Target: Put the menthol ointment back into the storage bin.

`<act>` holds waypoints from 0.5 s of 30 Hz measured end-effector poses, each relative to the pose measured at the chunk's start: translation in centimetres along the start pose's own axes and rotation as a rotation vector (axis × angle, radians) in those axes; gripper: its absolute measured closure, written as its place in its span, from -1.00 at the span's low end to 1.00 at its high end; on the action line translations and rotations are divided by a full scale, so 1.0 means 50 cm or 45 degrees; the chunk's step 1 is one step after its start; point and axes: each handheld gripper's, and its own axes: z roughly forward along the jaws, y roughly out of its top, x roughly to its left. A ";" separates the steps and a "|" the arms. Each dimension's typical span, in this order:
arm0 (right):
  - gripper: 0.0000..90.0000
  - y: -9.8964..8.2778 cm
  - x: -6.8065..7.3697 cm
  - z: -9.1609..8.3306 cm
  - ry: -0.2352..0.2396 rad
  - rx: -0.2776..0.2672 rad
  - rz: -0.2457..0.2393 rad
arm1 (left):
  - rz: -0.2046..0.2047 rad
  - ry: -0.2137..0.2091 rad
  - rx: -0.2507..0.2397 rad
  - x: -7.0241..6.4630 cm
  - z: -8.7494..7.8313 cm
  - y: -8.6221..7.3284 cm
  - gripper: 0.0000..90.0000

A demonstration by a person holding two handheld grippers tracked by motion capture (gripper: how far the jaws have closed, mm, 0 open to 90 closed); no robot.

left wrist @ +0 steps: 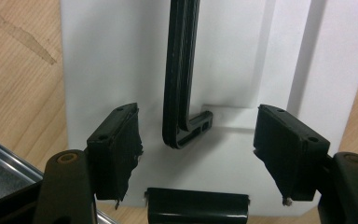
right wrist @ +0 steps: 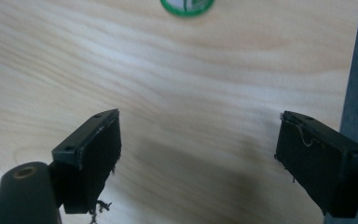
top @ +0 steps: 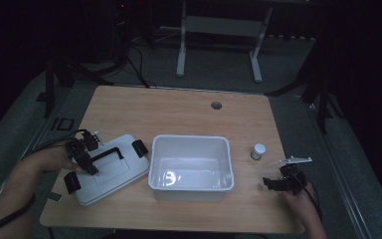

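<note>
Lid (top: 110, 170) lies flat on the tabletop (top: 189, 109) just left of the white bin (top: 191, 163); left tool (top: 83, 155) hangs over its black handle (left wrist: 182, 84), jaws spread with the handle's corner between them, untouched, so centre on the bar before squeezing. Left gripper view shows that gap. The high view shows the right tool (top: 272, 183), also spread and empty, near a small bottle (top: 258, 151).

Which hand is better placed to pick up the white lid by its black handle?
Left. The left gripper hangs over the white lid, open jaws either side of its black handle. The right gripper is across the white bin, near the small jar.
</note>
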 end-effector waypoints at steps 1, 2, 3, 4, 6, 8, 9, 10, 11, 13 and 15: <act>-0.70 0.003 -0.002 0.000 0.005 0.032 -0.007 | 0.001 0.004 0.000 0.000 0.000 -0.001 -0.31; -0.70 0.006 -0.003 0.000 0.003 0.063 -0.019 | -0.001 -0.002 0.002 0.000 -0.001 -0.001 -0.31; -0.69 0.009 -0.003 0.000 0.010 0.096 -0.024 | 0.000 -0.003 0.004 0.000 -0.002 -0.002 -0.31; -0.70 0.012 -0.004 -0.001 0.021 0.124 -0.038 | 0.001 0.006 0.006 0.000 -0.002 -0.002 -0.31; -0.70 0.019 -0.004 -0.001 0.045 0.185 -0.045 | 0.005 0.005 0.004 -0.001 -0.004 -0.003 -0.31; -0.70 0.025 -0.004 0.001 0.058 0.259 -0.063 | 0.002 0.005 0.001 -0.001 -0.005 -0.003 -0.31; -0.69 0.028 -0.004 0.003 0.059 0.297 -0.072 | 0.000 0.009 -0.001 -0.001 -0.006 -0.004 -0.31; -0.69 0.032 -0.003 0.005 0.063 0.333 -0.079 | -0.001 0.008 0.001 -0.001 -0.007 -0.003 -0.31; -0.68 0.035 -0.002 0.006 0.066 0.367 -0.089 | 0.003 0.007 0.004 -0.002 -0.008 -0.003 -0.31; -0.68 0.039 0.000 0.008 0.064 0.397 -0.103 | 0.003 0.005 0.004 -0.003 -0.010 -0.003 -0.31; -0.68 0.052 0.004 0.009 0.047 0.448 -0.138 | 0.011 0.009 0.012 -0.005 -0.013 -0.001 -0.31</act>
